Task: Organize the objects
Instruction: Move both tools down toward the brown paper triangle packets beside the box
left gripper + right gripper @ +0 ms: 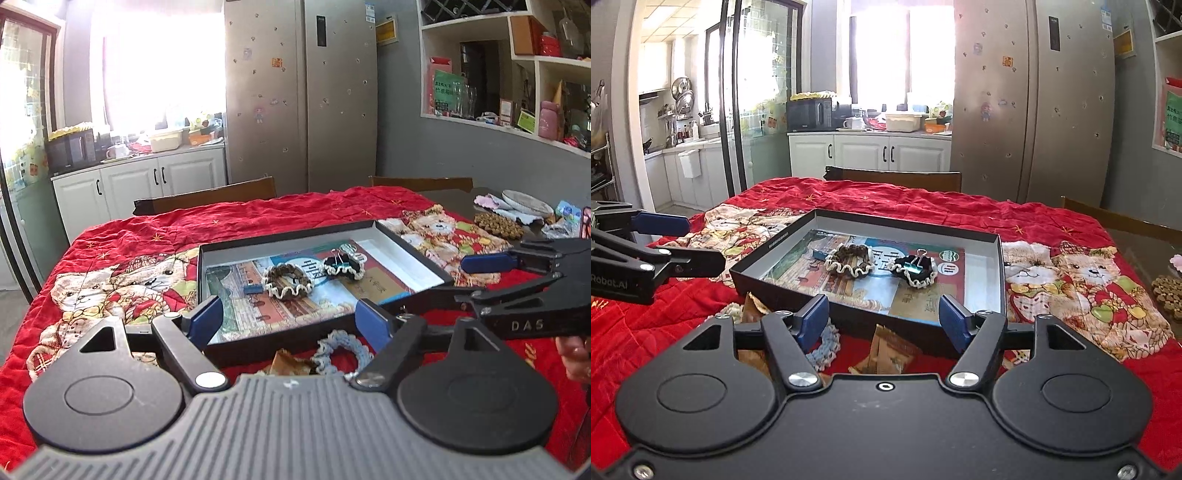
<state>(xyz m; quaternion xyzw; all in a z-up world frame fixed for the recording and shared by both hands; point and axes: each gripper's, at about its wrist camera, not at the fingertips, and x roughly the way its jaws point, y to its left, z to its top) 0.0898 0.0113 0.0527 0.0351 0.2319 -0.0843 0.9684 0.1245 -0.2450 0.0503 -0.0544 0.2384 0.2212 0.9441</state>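
A shallow black box (288, 236) (905, 221) lies on the red quilt with a printed booklet inside. On the booklet rest a brown scrunchie (288, 282) (849, 260), a black scrunchie (343, 264) (918, 273) with a binder clip (921, 258) on it, and a small blue item (253, 289). In front of the box lie a light blue scrunchie (341, 352) (825, 345) and a brown packet (288, 363) (890, 354). My left gripper (290, 314) (698, 243) hovers open over the box's near edge. My right gripper (884, 314) (469, 280) is open beside it, gripping nothing.
A second brown packet (753, 304) lies by the box's near left corner. At the table's far right are a wooden bead coaster (498, 223), a plate (528, 203) and small clutter. Two chair backs (207, 197) stand behind the table. A hand (576, 354) holds the right gripper.
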